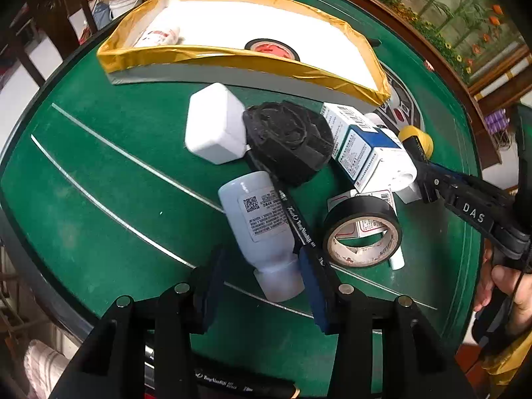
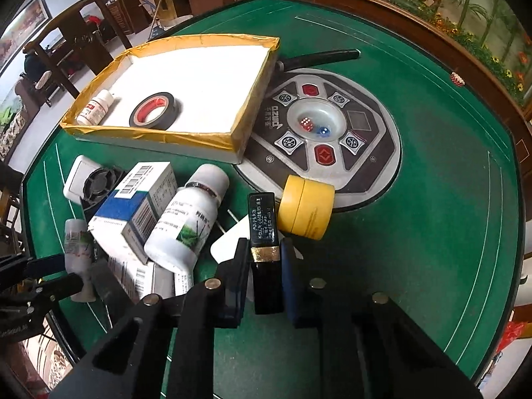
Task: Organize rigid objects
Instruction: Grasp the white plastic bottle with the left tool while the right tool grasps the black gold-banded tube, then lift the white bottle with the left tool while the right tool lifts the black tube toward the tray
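While the gold-edged tray (image 2: 159,138) sits in the upper left of the right wrist view with a small pill bottle (image 2: 94,108) and a black tape roll (image 2: 156,110) already in it, we hold the right tool (image 2: 264,266) pressed together on a slim black box with a gold band (image 2: 264,229). The box lies low and centre in that frame, its long axis running straight up the picture in line with the fingers, its far end close beside the yellow tape roll (image 2: 306,207). From this grip the tray lies up and to the left, past the pile of a blue-and-white carton (image 2: 136,199) and a white bottle (image 2: 186,219), so we judge the carry must lift clear of those first.

In the left wrist view the left tool (image 1: 262,282) stands partly spread, straddling the neck end of a pale grey bottle (image 1: 262,229); the pads do not seem to press it. That bottle's long axis runs up and slightly left, toward the tray (image 1: 212,56) at the top. A black marker (image 1: 292,216) lies along its right side on the green desk (image 1: 99,166).
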Tool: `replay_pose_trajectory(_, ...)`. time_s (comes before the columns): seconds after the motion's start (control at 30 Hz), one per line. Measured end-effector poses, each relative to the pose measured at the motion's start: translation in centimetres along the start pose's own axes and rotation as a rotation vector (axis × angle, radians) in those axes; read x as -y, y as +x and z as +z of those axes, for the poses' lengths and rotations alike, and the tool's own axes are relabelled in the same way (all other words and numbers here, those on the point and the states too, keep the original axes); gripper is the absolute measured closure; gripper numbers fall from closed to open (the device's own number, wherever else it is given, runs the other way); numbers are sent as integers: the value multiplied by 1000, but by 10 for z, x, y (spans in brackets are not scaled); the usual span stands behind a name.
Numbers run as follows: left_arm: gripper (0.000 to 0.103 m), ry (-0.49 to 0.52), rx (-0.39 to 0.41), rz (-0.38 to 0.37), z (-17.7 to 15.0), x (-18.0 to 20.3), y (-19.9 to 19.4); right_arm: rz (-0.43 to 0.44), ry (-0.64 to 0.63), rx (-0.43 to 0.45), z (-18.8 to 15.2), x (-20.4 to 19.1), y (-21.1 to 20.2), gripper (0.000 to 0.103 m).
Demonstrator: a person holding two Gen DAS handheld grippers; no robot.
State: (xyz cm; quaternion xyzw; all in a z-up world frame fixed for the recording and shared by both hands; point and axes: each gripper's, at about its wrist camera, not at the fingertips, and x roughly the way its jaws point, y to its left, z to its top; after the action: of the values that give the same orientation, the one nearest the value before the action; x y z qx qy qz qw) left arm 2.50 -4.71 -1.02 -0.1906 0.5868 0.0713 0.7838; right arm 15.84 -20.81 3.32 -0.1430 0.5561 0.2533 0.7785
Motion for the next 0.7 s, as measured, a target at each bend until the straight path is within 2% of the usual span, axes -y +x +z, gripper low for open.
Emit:
replay_pose_trajectory(0.07, 62, 28, 9, 12, 0, 6, 0, 1, -4, -2, -1, 0, 0, 86)
replay_pose_trajectory(0.13, 63, 44, 14, 22, 0, 9, 0, 2, -13, -3, -1, -2, 0, 86)
replay_pose_trajectory(0.3, 67, 15, 29, -1, -1, 0, -4, 7, -33, -7, 1, -6, 1, 86)
replay_pose_trajectory(0.47, 67, -16, 43, -26, -5, -13, -13, 28, -35, -9, 1, -9, 2, 86)
replay_pose_trajectory(0.7, 67, -31, 30, -17, -8, -21, -10, 30, -35, -12, 3, -10, 2, 86)
